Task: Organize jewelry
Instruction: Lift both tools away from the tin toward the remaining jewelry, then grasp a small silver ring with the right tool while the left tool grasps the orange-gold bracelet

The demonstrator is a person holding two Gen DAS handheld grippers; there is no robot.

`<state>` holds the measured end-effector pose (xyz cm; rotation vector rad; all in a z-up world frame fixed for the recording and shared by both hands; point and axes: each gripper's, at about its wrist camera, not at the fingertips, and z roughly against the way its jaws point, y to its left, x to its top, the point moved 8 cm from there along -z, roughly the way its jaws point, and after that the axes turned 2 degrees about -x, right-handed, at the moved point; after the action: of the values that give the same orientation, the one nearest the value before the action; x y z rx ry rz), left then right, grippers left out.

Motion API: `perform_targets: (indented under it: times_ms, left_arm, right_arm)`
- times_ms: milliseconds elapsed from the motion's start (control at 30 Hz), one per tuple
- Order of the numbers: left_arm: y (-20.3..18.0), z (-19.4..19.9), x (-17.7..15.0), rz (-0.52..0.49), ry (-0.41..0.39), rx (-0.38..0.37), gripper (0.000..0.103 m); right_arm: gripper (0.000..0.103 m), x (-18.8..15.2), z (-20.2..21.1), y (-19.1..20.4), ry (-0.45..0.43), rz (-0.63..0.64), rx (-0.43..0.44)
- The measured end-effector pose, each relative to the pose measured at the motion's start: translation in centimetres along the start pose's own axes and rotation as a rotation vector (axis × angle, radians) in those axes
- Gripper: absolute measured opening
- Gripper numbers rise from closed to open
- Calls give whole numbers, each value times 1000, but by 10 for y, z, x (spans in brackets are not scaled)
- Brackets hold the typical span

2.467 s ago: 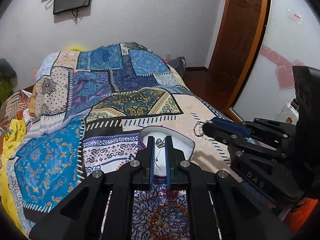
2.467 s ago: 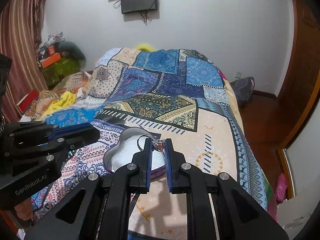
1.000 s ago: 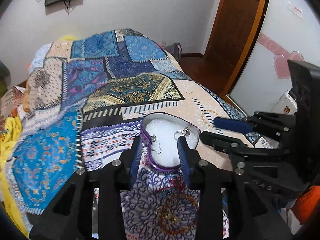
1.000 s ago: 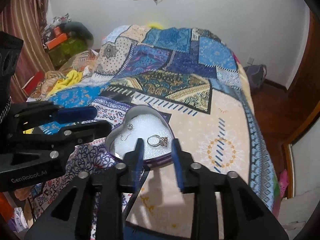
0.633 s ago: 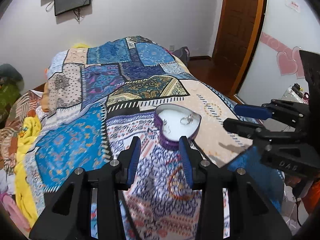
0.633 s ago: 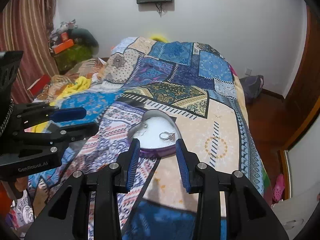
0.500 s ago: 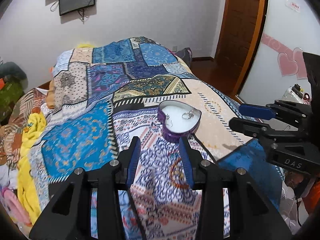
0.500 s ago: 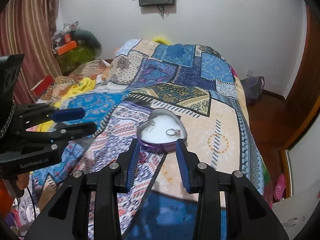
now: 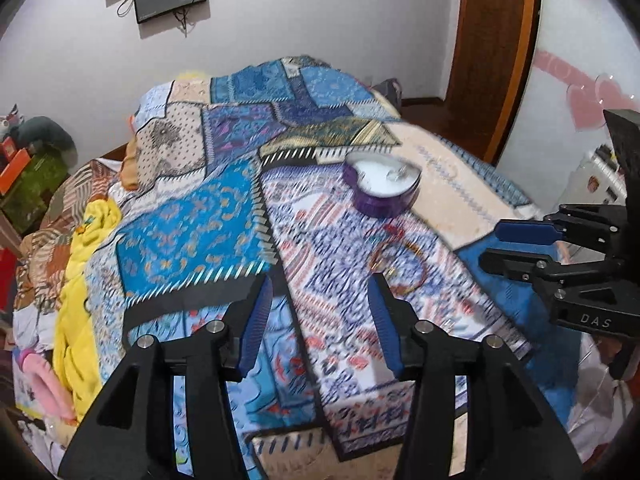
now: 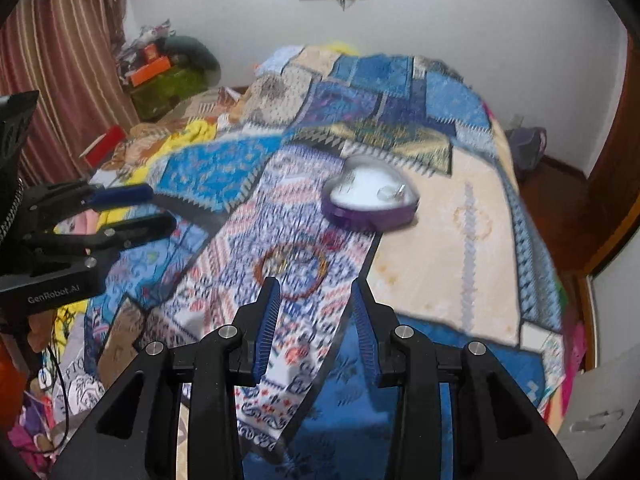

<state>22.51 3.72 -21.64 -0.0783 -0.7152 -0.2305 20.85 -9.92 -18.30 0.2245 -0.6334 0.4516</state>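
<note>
— Left of the purple heart-shaped tin box [image 9: 383, 191] with its white foam lining, what do you have?

— Over the patchwork quilt [image 9: 188, 236] of blue, cream and gold panels, my left gripper [image 9: 320, 285] hangs with its jaws spread wide, nothing between them.

— And nearer the box?

— Just in front of it, on the quilt's blue-and-white patterned strip, lies a thin orange-brown bracelet loop [image 10: 291, 269], close to the box but apart from it. Inside the box, on the foam toward its right side, sits a small silver ring [image 10: 393, 192]; the blur hides finer detail.

— Right of the box?

— My right gripper [image 10: 315, 287] hovers before it, above the bracelet, jaws released and empty. Both grippers stand well back from the box.
</note>
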Motion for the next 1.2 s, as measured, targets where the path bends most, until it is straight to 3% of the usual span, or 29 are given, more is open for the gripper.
perform_targets:
  times_ms: [333, 500, 733, 867, 1200]
  left_arm:
    - [0, -17, -39, 26, 73, -14, 49]
    - [-9, -18, -43, 12, 71, -24, 49]
    - [-14, -20, -42, 19, 70, -45, 49]
    - [-14, -26, -42, 41, 82, -62, 49]
    - [-22, -45, -29, 81, 99, -99, 49]
  right_arm:
    - [33, -44, -33, 28, 127, 71, 46]
    - [33, -46, -34, 39, 118, 146, 43]
    - [9, -47, -40, 40, 108, 172, 40]
    - [9, -48, -39, 43, 100, 218, 40]
    - [9, -34, -26, 14, 51, 99, 37]
